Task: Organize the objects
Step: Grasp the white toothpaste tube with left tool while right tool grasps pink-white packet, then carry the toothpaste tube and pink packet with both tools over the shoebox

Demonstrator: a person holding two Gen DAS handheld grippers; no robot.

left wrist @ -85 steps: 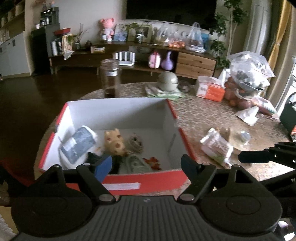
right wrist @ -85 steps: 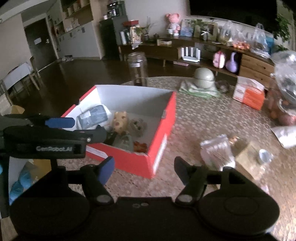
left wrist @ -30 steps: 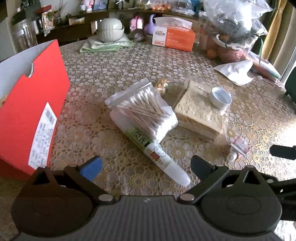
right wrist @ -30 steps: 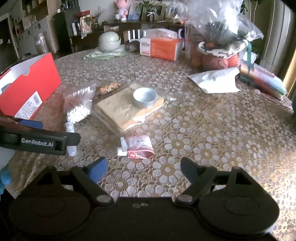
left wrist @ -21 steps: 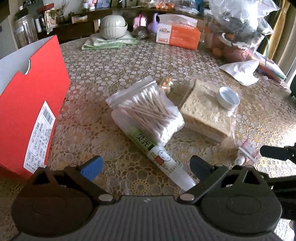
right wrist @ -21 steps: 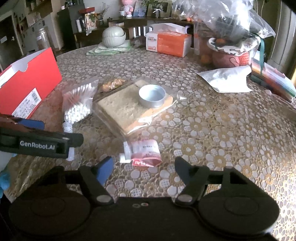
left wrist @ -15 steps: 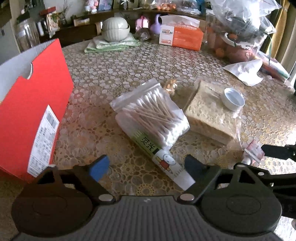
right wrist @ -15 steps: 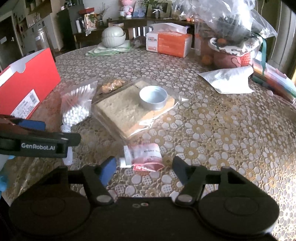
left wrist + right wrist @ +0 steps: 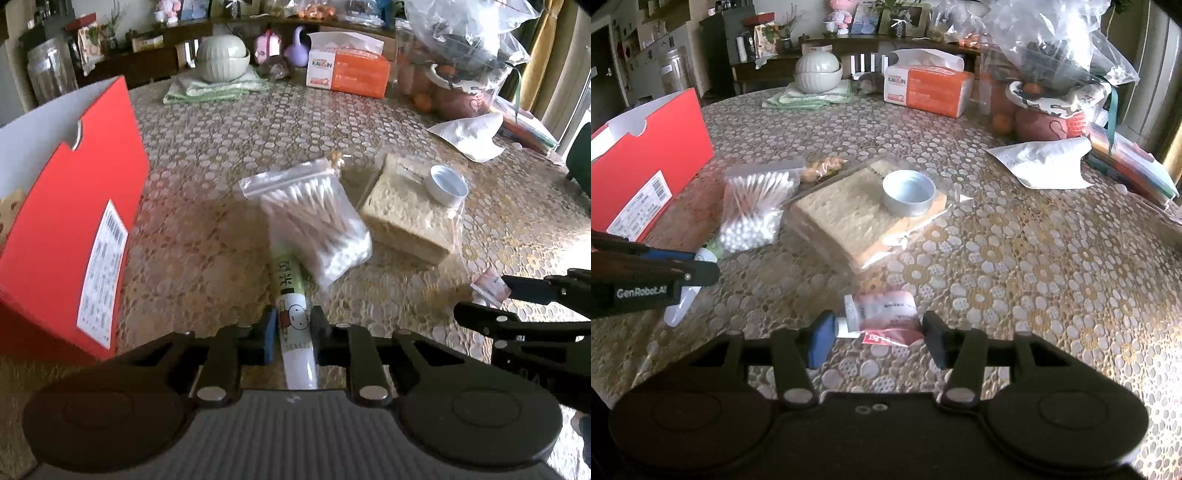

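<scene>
In the left wrist view, the left gripper now clamps the white tube with a cartoon figure; half a second ago its jaws stood wide on either side of the tube, and a second ago wider still. The pads press both sides of the tube near its lower end. The tube lies on the patterned tablecloth, its upper end tucked under the bag of cotton swabs. The swab bag sits more upright in the picture than before and leans toward the wrapped block of crackers, which carries a small white cap. The red box stands at the left, in much the same place. At the right edge the tips of the other gripper reach beside a small red-and-white sachet.

In the right wrist view, the right gripper has just been closing: its jaws, wide apart a second ago, now stand close on either side of the sachet, which lies flat on the tablecloth between them. The blue left pad is at the sachet's white end; I cannot tell whether the right pad touches it. The left gripper shows at the left edge, over the tube's white end.
</scene>
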